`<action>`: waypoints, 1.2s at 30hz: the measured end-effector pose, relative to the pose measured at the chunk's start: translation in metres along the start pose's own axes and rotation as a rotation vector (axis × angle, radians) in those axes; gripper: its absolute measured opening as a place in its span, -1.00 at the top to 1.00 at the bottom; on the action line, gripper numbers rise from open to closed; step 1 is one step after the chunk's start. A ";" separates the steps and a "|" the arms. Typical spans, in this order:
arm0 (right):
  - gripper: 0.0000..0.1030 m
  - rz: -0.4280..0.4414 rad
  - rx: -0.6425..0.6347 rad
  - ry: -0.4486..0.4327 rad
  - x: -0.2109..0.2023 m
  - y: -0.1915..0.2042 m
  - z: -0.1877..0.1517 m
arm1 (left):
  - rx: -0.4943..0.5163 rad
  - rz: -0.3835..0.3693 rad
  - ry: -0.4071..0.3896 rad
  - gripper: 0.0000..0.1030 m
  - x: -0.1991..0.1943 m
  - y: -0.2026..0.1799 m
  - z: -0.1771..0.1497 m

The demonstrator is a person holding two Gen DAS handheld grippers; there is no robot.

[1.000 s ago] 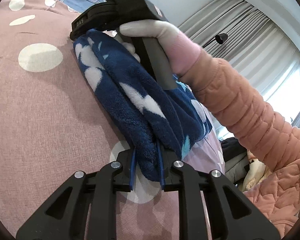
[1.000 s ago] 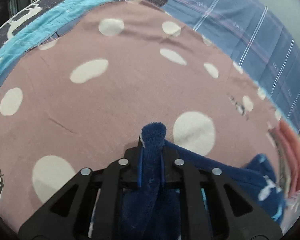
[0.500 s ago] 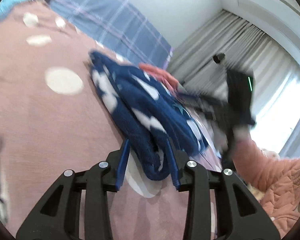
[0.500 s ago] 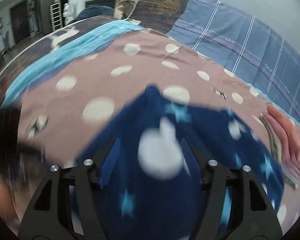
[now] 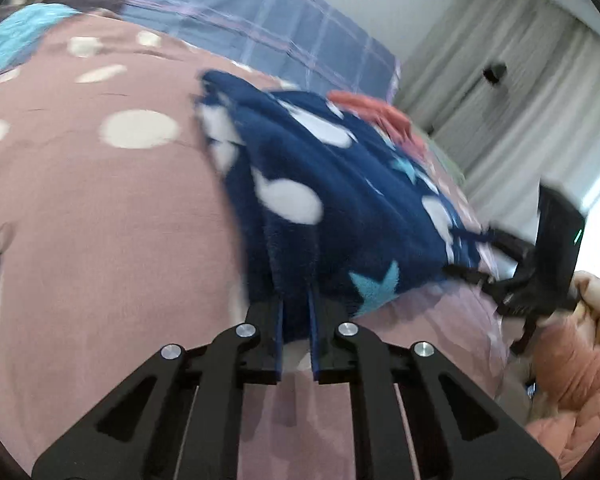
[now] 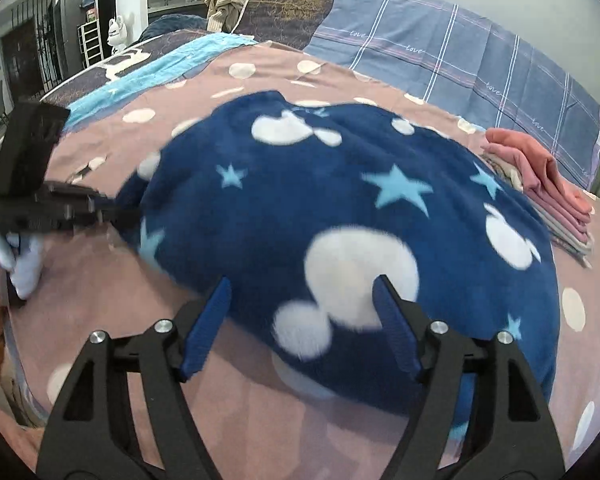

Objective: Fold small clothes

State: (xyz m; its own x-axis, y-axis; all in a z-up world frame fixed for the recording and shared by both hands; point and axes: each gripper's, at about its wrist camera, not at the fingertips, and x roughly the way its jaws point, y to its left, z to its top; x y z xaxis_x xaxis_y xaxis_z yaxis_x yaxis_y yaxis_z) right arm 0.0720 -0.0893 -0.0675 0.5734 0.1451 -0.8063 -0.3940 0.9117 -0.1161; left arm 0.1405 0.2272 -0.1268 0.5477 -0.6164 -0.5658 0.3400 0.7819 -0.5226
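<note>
- The navy fleece garment [image 6: 340, 216], with white shapes and pale blue stars, lies folded on the dotted pink bedsheet [image 5: 80, 240], just beside the stack of folded pink clothes [image 6: 548, 184].
- The left gripper [image 5: 296, 320] has its jaws closed on the near edge of the garment; they have just been closing, with the fleece between them. If this hand lifts or pulls now, I think the fold will drag open, because nothing else holds the cloth.
- The right gripper [image 6: 304, 320] has its jaws spread wide above the garment, gripping nothing; they have just been opening. Only the garment's top shows between them, not pinched.
- A risk: if the right jaws come down and close on the top layer only, the layers under it may slide apart.
- The garment reaches close to the stack of folded pink clothes; a push toward the stack could knock it crooked.
- The left view is blurred, so how many layers the left jaws hold I cannot tell; a thin bite may slip out of thick fleece.
</note>
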 end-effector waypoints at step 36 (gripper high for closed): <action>0.68 0.094 0.691 -0.049 -0.034 -0.300 -0.106 | 0.643 0.128 0.138 0.06 0.162 -0.308 0.014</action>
State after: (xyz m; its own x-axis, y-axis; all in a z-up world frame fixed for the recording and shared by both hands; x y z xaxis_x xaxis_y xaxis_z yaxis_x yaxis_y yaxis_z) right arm 0.0949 -0.4084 -0.0668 0.5977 0.2375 -0.7657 0.0945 0.9276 0.3615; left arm 0.1354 -0.1124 -0.0484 0.5256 -0.4880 -0.6969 0.6904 0.7233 0.0143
